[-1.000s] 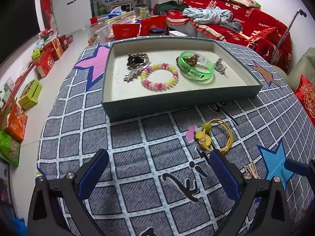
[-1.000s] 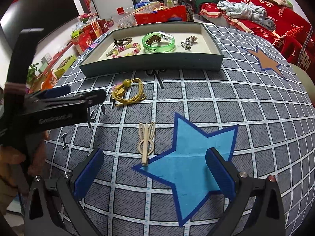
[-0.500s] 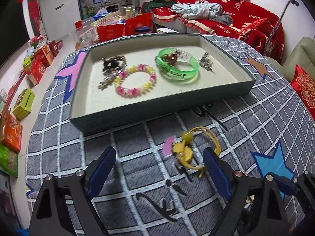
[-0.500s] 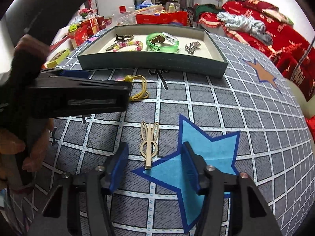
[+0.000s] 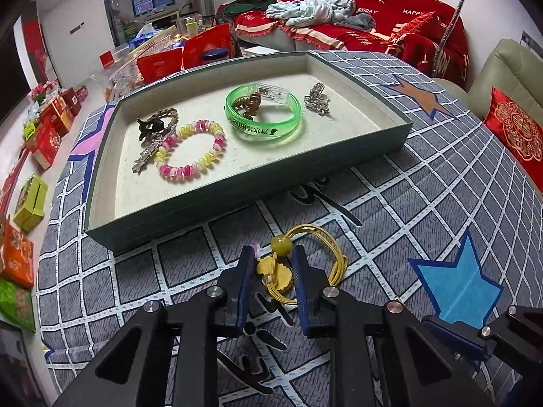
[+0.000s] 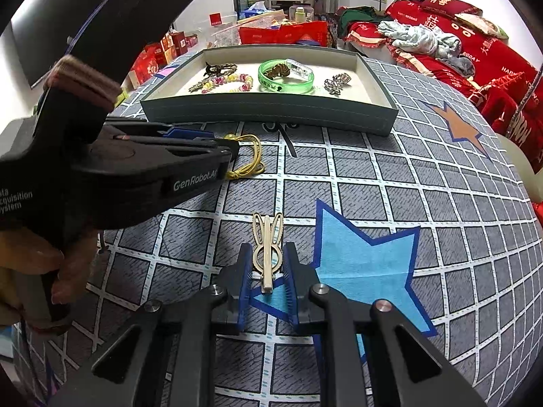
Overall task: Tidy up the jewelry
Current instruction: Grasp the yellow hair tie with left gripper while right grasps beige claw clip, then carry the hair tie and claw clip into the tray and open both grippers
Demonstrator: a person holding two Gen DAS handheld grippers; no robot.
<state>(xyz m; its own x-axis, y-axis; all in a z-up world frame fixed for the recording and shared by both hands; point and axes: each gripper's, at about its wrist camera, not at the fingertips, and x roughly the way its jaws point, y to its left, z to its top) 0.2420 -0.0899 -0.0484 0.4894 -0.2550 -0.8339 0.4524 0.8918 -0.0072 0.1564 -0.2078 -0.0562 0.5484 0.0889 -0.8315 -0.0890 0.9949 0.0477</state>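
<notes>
While the left wrist camera looked down, the left gripper [image 5: 271, 264] had just been closing, its blue pads drawn in close around the yellow hair tie [image 5: 305, 264], flanking its charm on the checked cloth [image 5: 424, 203]; whether the pads actually pressed it I couldn't tell. Just beyond sat one grey tray [image 5: 237, 200] holding five pieces: one green bangle [image 5: 263, 118], one pink-and-yellow bead bracelet [image 5: 190, 151], one silver clip [image 5: 317, 100], one dark hair claw [image 5: 154, 125] and one silver bar pin [image 5: 149, 152].

Over on the right wrist view, the right gripper [image 6: 268, 271] had also just been closing, and its pads were drawn in on one gold rabbit-ear clip [image 6: 268, 251], which lay on the cloth at the edge of a blue star [image 6: 366, 264]. To the left a hand [image 6: 40, 271] held the left gripper [image 6: 227, 151], its tip down on the hair tie [image 6: 249, 159].
</notes>
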